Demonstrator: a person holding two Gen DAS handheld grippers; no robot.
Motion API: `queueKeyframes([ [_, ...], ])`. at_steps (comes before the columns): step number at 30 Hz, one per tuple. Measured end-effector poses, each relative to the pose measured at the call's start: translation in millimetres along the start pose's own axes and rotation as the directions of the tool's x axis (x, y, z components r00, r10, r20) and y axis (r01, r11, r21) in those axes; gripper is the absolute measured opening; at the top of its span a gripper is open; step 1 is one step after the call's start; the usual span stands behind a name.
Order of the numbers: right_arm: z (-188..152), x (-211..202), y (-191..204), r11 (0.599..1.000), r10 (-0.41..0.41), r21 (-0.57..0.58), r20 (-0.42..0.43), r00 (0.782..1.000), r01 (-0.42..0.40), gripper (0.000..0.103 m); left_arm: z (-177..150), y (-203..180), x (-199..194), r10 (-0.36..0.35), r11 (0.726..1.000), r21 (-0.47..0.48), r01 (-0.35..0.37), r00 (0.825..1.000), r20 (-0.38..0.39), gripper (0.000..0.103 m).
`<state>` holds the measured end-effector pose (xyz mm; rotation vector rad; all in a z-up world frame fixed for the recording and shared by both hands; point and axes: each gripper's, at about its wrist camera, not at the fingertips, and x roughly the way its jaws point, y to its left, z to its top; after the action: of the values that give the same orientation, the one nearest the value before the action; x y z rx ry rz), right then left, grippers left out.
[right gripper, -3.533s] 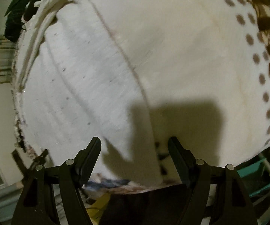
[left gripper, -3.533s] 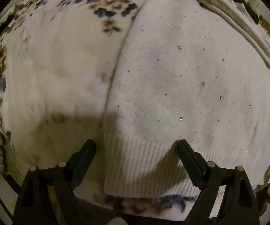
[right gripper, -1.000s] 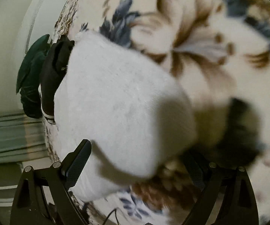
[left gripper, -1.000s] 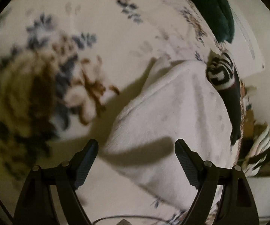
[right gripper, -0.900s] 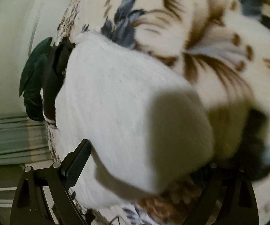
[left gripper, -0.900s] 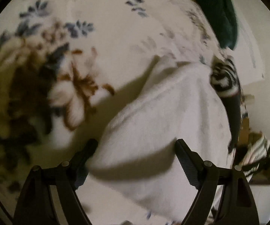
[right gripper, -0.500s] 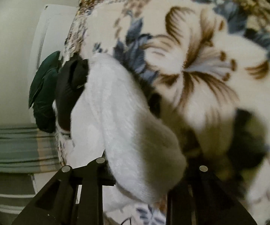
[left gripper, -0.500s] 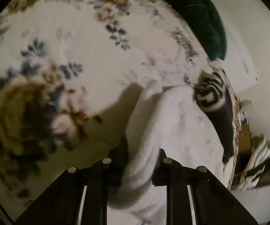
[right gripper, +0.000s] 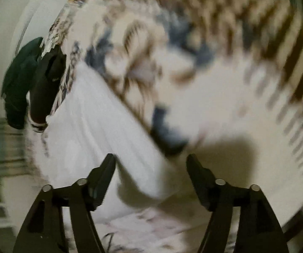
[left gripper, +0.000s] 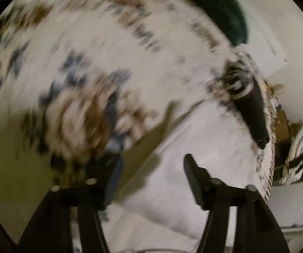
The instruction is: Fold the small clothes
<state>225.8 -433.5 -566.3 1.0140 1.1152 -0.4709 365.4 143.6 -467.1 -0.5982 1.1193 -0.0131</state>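
In the left wrist view, the floral blanket (left gripper: pixel 92 48) fills the left and centre, its brown and blue flowers smeared by motion blur. The left gripper (left gripper: pixel 151 168) hangs above it with its jaws apart; they have just been opening, and nothing is pinched between them. Below and between the fingers lies the white folded garment (left gripper: pixel 204 154), flat on the blanket, its near edge reaching past the right finger; the pads do not press on it. To the right of the garment, at the blanket's edge, rests a black item with a black-and-white patterned end (left gripper: pixel 248 101). Above that sits a dark green cloth (left gripper: pixel 221 6) against a pale wall.

In the right wrist view, the dark green cloth (right gripper: pixel 18 84) shows at the far left, with the black item (right gripper: pixel 46 86) just beside it. The white folded garment (right gripper: pixel 101 135) stretches from there down toward the right gripper (right gripper: pixel 150 164), one corner lying between the fingers. The jaws stand apart, having just been opening, and the garment lies released on the blanket (right gripper: pixel 235 109), which spreads off to the right with a brown striped border. The gripper's shadow falls on the blanket near the right finger.
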Motion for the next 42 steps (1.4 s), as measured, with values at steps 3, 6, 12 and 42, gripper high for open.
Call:
queueKeyframes([
  [3, 23.7, -13.9, 35.5, 0.99, -0.023, -0.139, 0.057, 0.998, 0.031, 0.074, 25.4, -35.3, 8.2, -0.01, 0.99, 0.14, 0.005, 0.999, 0.031, 0.062],
  [6, 56.7, 0.7, 70.0, 0.977, -0.005, -0.212, 0.054, 0.999, 0.016, 0.074, 48.9, -62.7, 49.8, 0.003, 0.974, 0.226, 0.003, 1.0, -0.026, 0.062],
  [12, 111.0, 69.2, 135.8, 0.947, -0.037, -0.319, -0.008, 0.999, 0.033, 0.074, 60.1, -118.1, 145.5, 0.114, 0.893, 0.449, -0.033, 0.981, -0.154, 0.06],
  [42, 152.0, 102.4, 197.2, 0.879, -0.145, -0.432, 0.164, 0.976, 0.203, 0.007, 112.4, -91.9, 173.0, 0.138, 0.93, 0.356, -0.091, 0.984, -0.111, 0.01],
])
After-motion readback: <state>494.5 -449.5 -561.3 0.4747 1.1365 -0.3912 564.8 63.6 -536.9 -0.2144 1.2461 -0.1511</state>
